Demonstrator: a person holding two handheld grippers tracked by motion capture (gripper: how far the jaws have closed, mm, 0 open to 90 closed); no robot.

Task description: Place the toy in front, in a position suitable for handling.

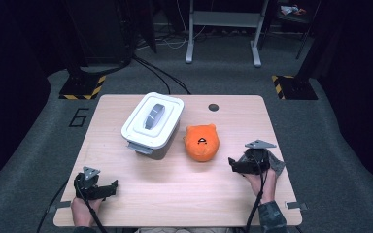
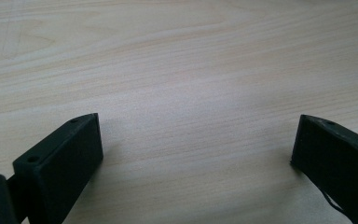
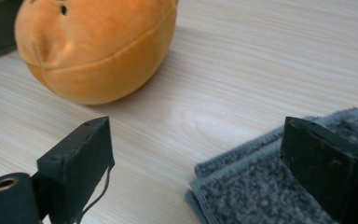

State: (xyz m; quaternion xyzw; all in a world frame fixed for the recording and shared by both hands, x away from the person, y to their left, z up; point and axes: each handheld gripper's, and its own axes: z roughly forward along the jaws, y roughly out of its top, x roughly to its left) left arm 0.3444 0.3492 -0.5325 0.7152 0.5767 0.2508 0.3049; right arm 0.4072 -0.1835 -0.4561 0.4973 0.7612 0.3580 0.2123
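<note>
We see the right gripper [image 1: 233,165] open over the near right of the bench [image 1: 175,194], nothing clamped between its jaws. The grey cloth [image 3: 261,186] lies folded on the bench under its right jaw, reaching partway into the gap. The orange plush [image 3: 98,46] sits just ahead to its left. Our left gripper [image 2: 196,140] gapes over bare wood.

We record an orange plush toy [image 1: 201,142] with black face markings and a mottled grey cloth [image 3: 261,186]. The box [image 1: 151,125] is white with a grey handle; the table [image 1: 175,194] is pale woodgrain.
</note>
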